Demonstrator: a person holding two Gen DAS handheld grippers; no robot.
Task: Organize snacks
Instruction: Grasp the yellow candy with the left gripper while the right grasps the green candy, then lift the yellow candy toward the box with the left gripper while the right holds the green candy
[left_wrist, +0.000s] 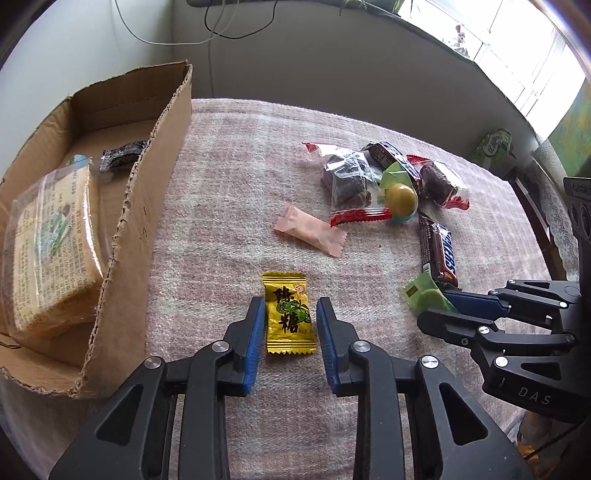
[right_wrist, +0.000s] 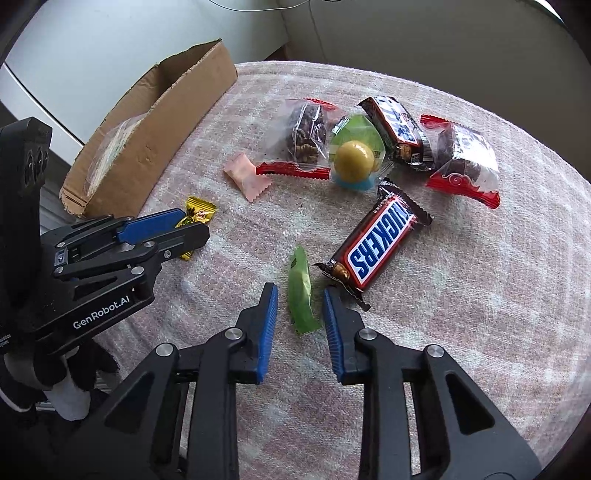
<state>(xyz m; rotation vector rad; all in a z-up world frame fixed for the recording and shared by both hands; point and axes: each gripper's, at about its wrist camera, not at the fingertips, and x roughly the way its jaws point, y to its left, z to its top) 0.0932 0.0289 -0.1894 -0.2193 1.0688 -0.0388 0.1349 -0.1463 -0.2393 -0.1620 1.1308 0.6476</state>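
The yellow candy (left_wrist: 290, 314) lies flat on the surface (left_wrist: 229, 206), its long axis running straight along the left hand-held gripper (left_wrist: 290, 314); the blue pads stand apart on both its sides, not pressing. The green candy (right_wrist: 301, 291) lies the same way between the parted pads of the right hand-held gripper (right_wrist: 300, 295), perhaps touching one. The cardboard box (left_wrist: 162, 155) waits nearer the left hand.

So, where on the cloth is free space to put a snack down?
Free: the cloth between the cardboard box and the pink candy, and the wide stretch right of the Snickers bar. Crowded: the cluster around the yellow ball, and the near edge where both grippers work.
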